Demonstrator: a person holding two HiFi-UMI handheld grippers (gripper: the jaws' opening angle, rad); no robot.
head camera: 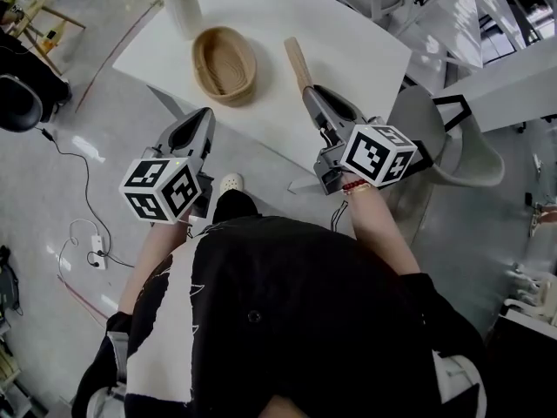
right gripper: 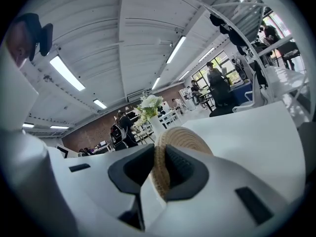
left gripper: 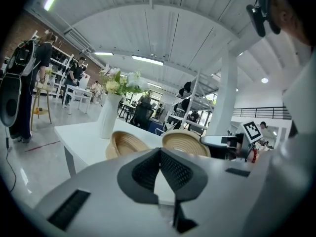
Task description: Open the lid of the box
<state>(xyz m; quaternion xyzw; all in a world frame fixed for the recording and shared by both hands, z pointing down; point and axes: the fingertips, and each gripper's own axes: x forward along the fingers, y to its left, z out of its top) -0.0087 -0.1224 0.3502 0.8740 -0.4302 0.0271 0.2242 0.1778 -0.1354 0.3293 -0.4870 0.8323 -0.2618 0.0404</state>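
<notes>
the left gripper (head camera: 198, 122) hung off the table's near edge, jaws pressed together on nothing. the woven basket (head camera: 224, 64) stood open, and to its right the woven lid (head camera: 298, 63) was pinched edge-up in the right gripper (head camera: 311, 94). the lid was best laid flat beside the basket, with the grip kept firm until it rested. the white table (head camera: 348, 50) also bore a flower vase (head camera: 183, 7), in a bright workshop hall.

No words, brands or numbers can be read anywhere. The only signs are black-and-white square markers (head camera: 161, 190) on the cube of the left hand-held gripper (head camera: 205, 114) and the right hand-held gripper (head camera: 310, 92); these carry no letters.
</notes>
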